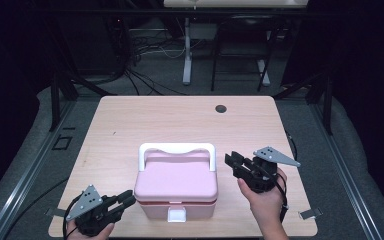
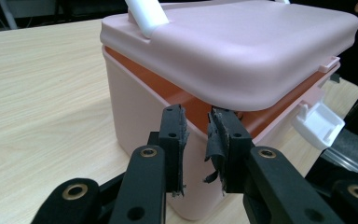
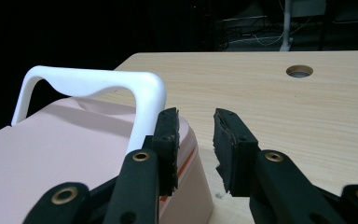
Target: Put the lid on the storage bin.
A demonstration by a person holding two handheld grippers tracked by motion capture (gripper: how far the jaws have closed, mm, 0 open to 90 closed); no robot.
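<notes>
Dark room, pale wood table (image 1: 130, 120). Pink box (image 1: 176, 187) near the front edge, white latch (image 1: 176, 215) facing front. Left claw (image 1: 125, 201) just beside the box's front left corner, jaws apart, empty. Right claw (image 1: 231, 161) by the white handle (image 1: 177, 148), jaws apart, empty. Left nearer the latch.

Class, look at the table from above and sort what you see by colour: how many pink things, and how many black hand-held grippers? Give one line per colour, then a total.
Pink: 1, the pink lidded box with its white handle.
Black: 2, the left gripper and the right gripper, one at each side of the box.
Total: 3
</notes>
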